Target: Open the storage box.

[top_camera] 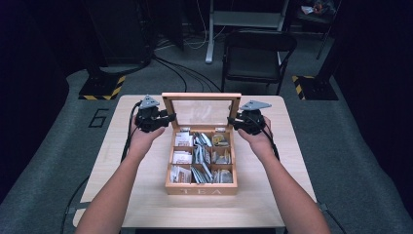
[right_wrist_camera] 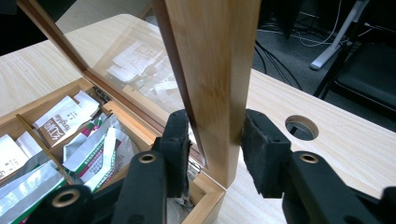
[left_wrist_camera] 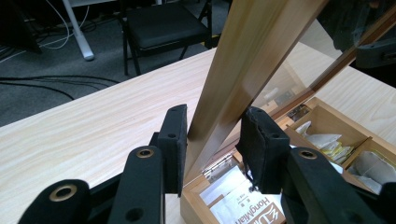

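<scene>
A wooden tea box (top_camera: pixel 201 187) sits on a pale bench (top_camera: pixel 122 161), its glass-paned lid (top_camera: pixel 201 111) raised nearly upright at the far edge. The lid is the thing being handled: a stiff wooden frame around a clear pane, probably light, swinging on small metal hinges. The pane looks fragile and would smudge or crack, so the sound place to hold is the wooden side rails (the smooth finish may be a little slippery).

The left hand-held gripper (left_wrist_camera: pixel 212 135) has one side rail between its jaws, the foam pads (left_wrist_camera: pixel 173 140) closed against the wood on both faces. The right hand-held gripper (right_wrist_camera: pixel 212 140) straddles the opposite rail; one pad sits against the inner face and the other just meets the outer face, so it appears to grip the lid too, though less firmly.

Below and just inside each hand-held gripper lie the box's compartments, packed with tea sachets (top_camera: pixel 202 158). Moving the lid calls for both hands travelling together, or the frame could twist on its hinges.

Beyond the bench stands a black chair (top_camera: pixel 258 53).
</scene>
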